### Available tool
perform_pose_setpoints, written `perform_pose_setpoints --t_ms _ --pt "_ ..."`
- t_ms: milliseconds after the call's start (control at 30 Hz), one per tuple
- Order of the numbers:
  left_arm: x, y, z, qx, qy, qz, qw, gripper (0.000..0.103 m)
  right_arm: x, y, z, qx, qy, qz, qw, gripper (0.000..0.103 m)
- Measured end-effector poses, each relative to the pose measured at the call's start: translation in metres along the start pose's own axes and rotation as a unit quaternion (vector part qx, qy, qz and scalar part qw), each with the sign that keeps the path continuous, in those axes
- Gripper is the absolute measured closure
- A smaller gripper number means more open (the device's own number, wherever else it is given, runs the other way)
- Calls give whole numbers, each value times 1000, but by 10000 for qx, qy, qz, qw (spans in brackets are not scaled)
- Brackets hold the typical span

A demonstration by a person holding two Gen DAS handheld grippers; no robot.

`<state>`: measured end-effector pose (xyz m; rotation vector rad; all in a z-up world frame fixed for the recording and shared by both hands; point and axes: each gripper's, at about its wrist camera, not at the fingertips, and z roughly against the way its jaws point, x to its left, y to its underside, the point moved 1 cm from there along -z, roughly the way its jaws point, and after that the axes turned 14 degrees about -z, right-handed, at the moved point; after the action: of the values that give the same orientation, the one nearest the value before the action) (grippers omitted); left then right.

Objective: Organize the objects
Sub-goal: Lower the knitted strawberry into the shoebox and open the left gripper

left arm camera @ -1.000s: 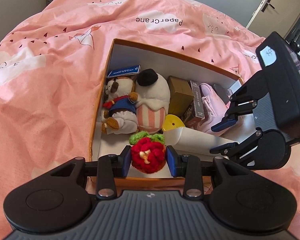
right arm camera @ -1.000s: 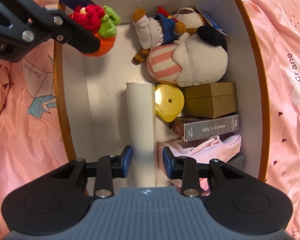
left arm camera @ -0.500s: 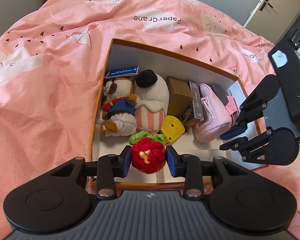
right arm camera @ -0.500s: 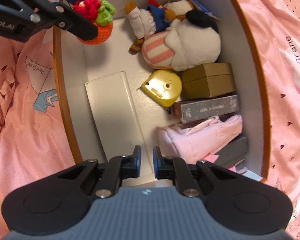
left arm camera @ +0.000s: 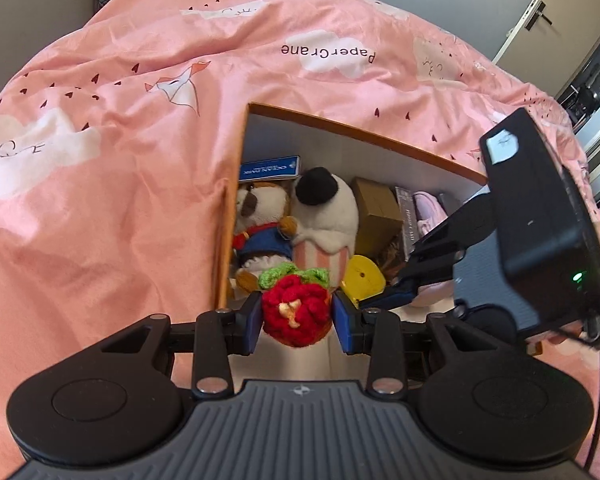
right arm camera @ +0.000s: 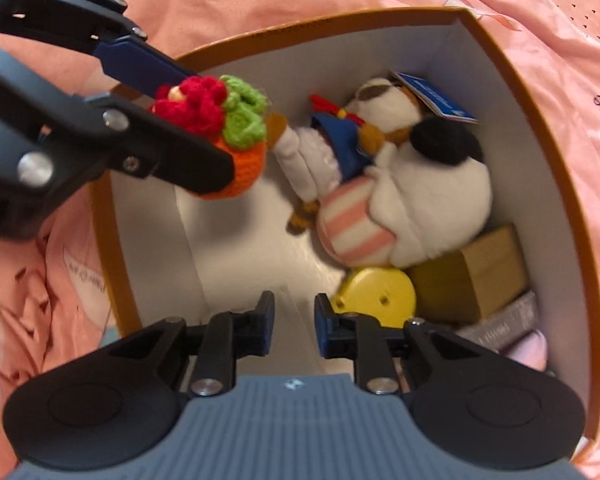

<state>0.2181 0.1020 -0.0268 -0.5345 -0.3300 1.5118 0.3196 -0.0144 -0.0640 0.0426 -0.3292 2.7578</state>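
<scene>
My left gripper [left arm camera: 296, 323] is shut on a crocheted flower pot [left arm camera: 297, 311], red and green on an orange base, and holds it above the near left corner of the orange-rimmed box [left arm camera: 364, 135]. The pot also shows in the right wrist view [right arm camera: 220, 128], hanging over the box floor. My right gripper [right arm camera: 293, 322] is open and empty, low inside the box [right arm camera: 512, 80] over the white divider card [right arm camera: 236, 280]. In the left wrist view the right gripper [left arm camera: 392, 292] reaches in from the right.
The box holds a plush dog [right arm camera: 364, 128], a striped white plush [right arm camera: 412, 200], a yellow round case [right arm camera: 376, 296], a brown carton [right arm camera: 472, 276], a grey photo-card box [right arm camera: 500, 324] and a pink item [right arm camera: 532, 352]. A pink duvet [left arm camera: 120, 140] surrounds the box.
My right gripper let go of the white card, which now lies flat, and moved forward into the box, jaws partly open. My left gripper still holds the pot.
</scene>
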Motion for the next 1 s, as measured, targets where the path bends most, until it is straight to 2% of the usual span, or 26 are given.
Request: perform_pose_setpoints --t_ms 267,367,500,667,833,1000 --pt "0 -1 -2 8 -1 -109 9999 61 13 -6 -21 43 -176 -192 9997 81" --pt "-1 0 -4 36 27 -141 9999 61 18 -5 -27 149 -71 -151 9997 81" --pt "-4 1 -6 75 37 -202 9998 61 21 4 -29 281 78 -99 9995 88" --pt "-13 2 -13 196 148 -441 9987 61 30 9 -22 109 20 -198 9997 88" --pt "-20 1 -22 410 273 -599 9970 61 40 13 3 -237 278 -121 9993 87" --pt "-38 -5 -36 596 -51 -1039 9928 63 53 27 25 -265 523 -80 9982 85"
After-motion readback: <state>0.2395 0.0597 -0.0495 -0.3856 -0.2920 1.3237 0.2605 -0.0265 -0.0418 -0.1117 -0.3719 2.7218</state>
